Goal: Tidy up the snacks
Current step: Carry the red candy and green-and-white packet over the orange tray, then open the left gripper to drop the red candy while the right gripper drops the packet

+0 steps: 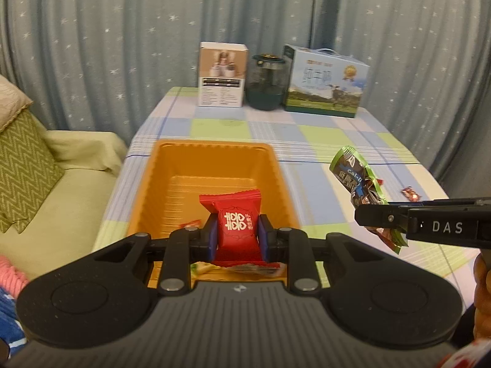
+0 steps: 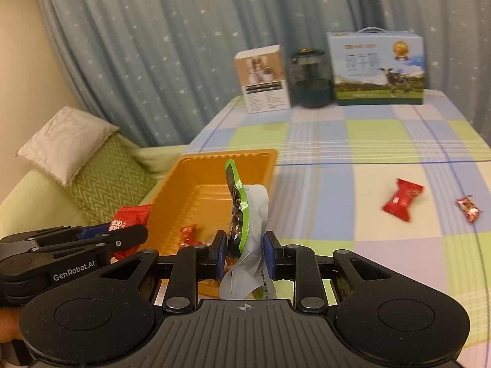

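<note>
Left wrist view first: the left claw (image 1: 237, 234) is clamped on a red square snack packet (image 1: 236, 225), poised over the near end of the orange plastic tray (image 1: 214, 159), where small sweets already lie. Moving right, the right claw (image 2: 244, 254) pinches a green-edged foil snack pouch (image 2: 237, 208) just beside the tray's right wall. It looks like drop-off time: each claw needs to part over the tray. A red wrapped bar (image 2: 402, 199) waits on the checked bench (image 2: 353, 141).
</note>
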Tool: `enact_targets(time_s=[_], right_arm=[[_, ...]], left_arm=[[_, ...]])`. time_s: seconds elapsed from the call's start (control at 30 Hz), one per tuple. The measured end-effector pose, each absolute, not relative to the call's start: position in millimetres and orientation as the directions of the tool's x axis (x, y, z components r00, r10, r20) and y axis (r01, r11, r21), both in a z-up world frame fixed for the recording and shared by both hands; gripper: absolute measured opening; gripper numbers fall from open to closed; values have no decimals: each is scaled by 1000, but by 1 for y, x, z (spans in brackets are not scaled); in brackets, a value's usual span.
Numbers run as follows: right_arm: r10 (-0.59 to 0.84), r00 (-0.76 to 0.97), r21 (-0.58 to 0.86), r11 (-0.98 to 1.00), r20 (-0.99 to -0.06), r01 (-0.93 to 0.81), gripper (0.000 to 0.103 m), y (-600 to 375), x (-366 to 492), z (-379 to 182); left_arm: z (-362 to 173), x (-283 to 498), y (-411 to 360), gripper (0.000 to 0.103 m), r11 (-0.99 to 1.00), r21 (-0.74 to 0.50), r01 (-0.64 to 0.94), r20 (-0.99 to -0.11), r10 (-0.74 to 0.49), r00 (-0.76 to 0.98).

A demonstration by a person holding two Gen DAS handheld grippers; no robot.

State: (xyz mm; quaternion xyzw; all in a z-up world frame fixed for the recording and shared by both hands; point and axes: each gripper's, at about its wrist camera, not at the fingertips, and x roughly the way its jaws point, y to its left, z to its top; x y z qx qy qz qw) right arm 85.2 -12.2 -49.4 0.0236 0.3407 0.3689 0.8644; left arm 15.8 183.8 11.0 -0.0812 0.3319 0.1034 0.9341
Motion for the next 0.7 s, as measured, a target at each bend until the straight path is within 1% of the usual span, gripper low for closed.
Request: enact_targets(time_s=[0.33,0.7], right_arm=[[669,451,294,699,-591,-651,26,28,102,-61],[666,420,309,695,-617,-649,26,47,117,-78]], left_arm=[[-3,25,210,23,957,-87,-277,-659,154,736],[-19,38,226,23,957,-81,-279,-683,151,714]])
